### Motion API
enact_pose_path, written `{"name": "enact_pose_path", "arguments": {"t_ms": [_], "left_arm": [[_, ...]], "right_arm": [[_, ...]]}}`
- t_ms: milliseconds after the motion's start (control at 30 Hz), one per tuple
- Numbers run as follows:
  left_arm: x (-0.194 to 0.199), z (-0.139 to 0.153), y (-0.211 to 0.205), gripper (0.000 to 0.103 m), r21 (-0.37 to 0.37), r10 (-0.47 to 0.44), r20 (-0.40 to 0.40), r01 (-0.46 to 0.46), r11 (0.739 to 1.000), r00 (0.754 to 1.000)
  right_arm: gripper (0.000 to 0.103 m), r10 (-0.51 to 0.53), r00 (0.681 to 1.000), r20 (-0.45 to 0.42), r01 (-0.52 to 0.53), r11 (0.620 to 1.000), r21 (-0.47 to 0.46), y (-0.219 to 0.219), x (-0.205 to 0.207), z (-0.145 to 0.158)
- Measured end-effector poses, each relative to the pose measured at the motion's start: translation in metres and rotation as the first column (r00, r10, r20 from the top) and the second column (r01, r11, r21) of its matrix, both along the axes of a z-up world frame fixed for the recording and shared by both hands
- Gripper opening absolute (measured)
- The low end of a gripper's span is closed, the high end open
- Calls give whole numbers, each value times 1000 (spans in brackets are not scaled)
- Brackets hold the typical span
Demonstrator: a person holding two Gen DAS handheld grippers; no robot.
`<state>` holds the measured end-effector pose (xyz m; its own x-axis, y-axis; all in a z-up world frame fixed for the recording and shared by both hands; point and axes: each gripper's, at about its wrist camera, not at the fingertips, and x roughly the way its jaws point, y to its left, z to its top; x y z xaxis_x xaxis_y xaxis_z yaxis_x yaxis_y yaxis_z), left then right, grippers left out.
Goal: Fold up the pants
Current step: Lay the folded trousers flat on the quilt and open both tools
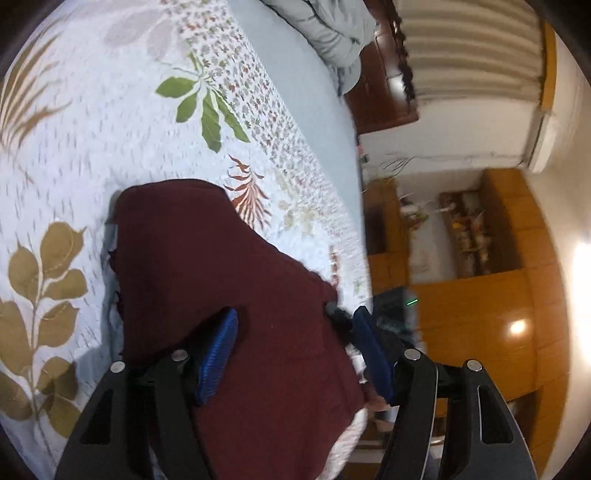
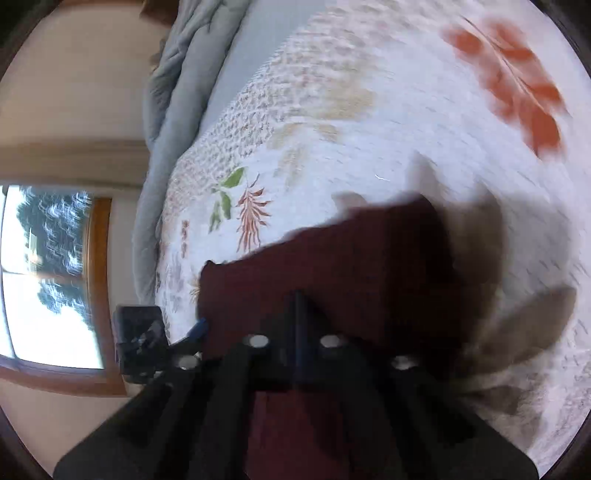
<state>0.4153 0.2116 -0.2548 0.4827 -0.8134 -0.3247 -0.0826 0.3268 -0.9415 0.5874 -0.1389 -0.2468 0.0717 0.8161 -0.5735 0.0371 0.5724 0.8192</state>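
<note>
We see the dark red pants point(image 1: 229, 295) lying bunched on the bed point(image 1: 92, 155), on a white bedspread printed with green, brown and rust leaves. In the left wrist view our left gripper point(image 1: 295, 350) has its blue fingers point(image 1: 218, 358) spread wide, one resting over the cloth and the other just past the cloth's right edge, near the side of the bed; they grip nothing. In the right wrist view, which is blurred, our right gripper point(image 2: 297, 317) has its fingers pressed together into a thin dark line with the pants point(image 2: 351, 258) right around them; the cloth seems pinched there, though the blur leaves that unsure. At the far end of the bed a grey blanket point(image 1: 328, 33) lies crumpled. Beyond the bed's right side stands a wooden cabinet point(image 1: 480, 295), and the right wrist view shows a window point(image 2: 48, 277) at the left.
</note>
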Motion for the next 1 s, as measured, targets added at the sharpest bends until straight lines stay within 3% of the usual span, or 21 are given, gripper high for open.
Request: {"name": "enact_pose_path", "arguments": {"t_ms": [100, 200, 333, 400, 467, 533, 633, 700, 800, 867, 967, 1000], "left_arm": [[-1, 1, 7, 65, -12, 19, 0, -19, 1000, 1000], [-19, 21, 11, 66, -23, 26, 50, -25, 999, 998], [-63, 51, -8, 66, -38, -42, 172, 49, 998, 984], [-83, 50, -22, 66, -67, -61, 195, 76, 995, 979], [-92, 33, -33, 66, -90, -62, 165, 78, 993, 984], [-93, 7, -45, 65, -66, -64, 95, 70, 995, 993], [-90, -14, -50, 52, -97, -47, 55, 52, 994, 997], [-90, -15, -48, 52, -120, -44, 51, 49, 992, 998], [-95, -11, -42, 62, -153, -49, 54, 56, 987, 997], [-102, -9, -37, 76, -167, -33, 49, 41, 985, 998], [-114, -7, -34, 81, -162, -10, 29, 15, 987, 1000], [-122, -1, -34, 83, -155, -9, 26, 13, 988, 1000]], "right_arm": [[0, 20, 1000, 17, -20, 999, -28, -15, -10, 12], [31, 43, 996, 77, -38, 998, -56, -18, -25, 44], [34, 138, 978, 155, -143, 990, 20, -9, -65, 76], [35, 176, 970, 166, -181, 983, 18, -3, -87, 74], [30, 185, 972, 146, -187, 982, -2, -5, -97, 60], [0, 162, 981, 107, -158, 986, -43, -16, -99, 31], [0, 101, 993, 59, -104, 994, 40, -37, -96, 9], [0, 101, 993, 67, -104, 994, 34, -41, -97, 11], [0, 100, 992, 77, -100, 995, 3, -44, -100, 21], [0, 82, 993, 80, -82, 997, -4, -43, -100, 25], [19, 36, 996, 84, -35, 999, -11, -63, -116, 36], [38, 4, 995, 95, -3, 1000, -10, -72, -128, 45]]}}
